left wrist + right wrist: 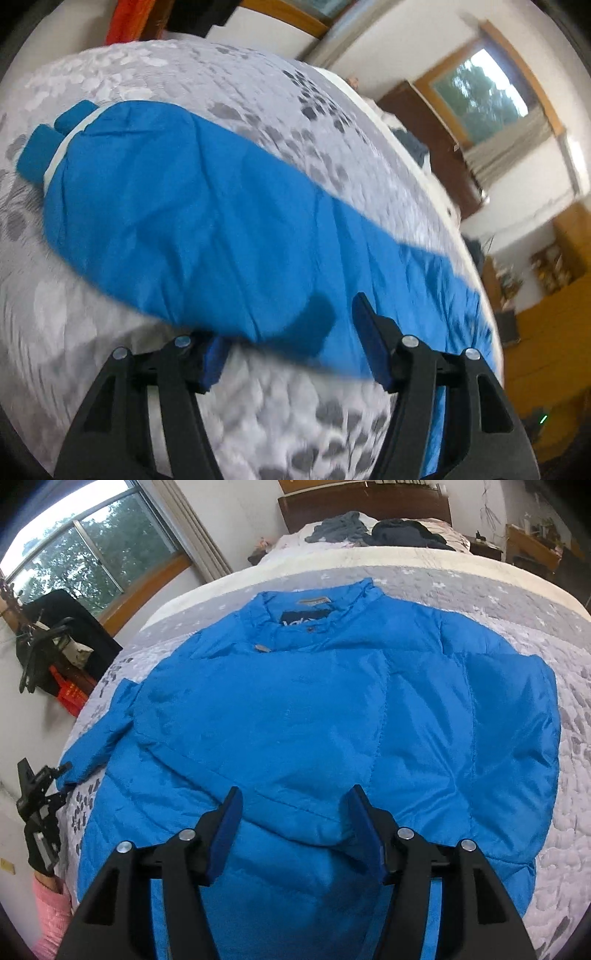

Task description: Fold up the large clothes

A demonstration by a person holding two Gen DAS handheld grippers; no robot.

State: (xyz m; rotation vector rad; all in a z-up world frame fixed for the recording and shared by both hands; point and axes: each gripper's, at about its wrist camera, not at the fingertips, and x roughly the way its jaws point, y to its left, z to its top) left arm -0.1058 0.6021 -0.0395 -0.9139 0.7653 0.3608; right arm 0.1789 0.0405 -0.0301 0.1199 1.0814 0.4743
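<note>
A bright blue padded jacket (306, 716) lies flat, front up, on the bed, with its collar (310, 609) at the far end. One sleeve is folded across the body on the right (506, 701). The other sleeve (99, 731) reaches out to the left. My right gripper (295, 794) hovers open over the jacket's lower middle, holding nothing. My left gripper (291, 325) is open at the edge of the blue fabric (192, 206); that edge covers one fingertip. The right wrist view shows the left gripper (44, 786) just beside the outstretched sleeve's end.
The bed carries a grey and white patterned quilt (554, 849). Dark clothes (369, 530) are piled at the far end by the wooden headboard (365, 502). A window (85, 542) and a rack with a red bag (70, 694) stand on the left. A pink sleeve (50, 915) is at lower left.
</note>
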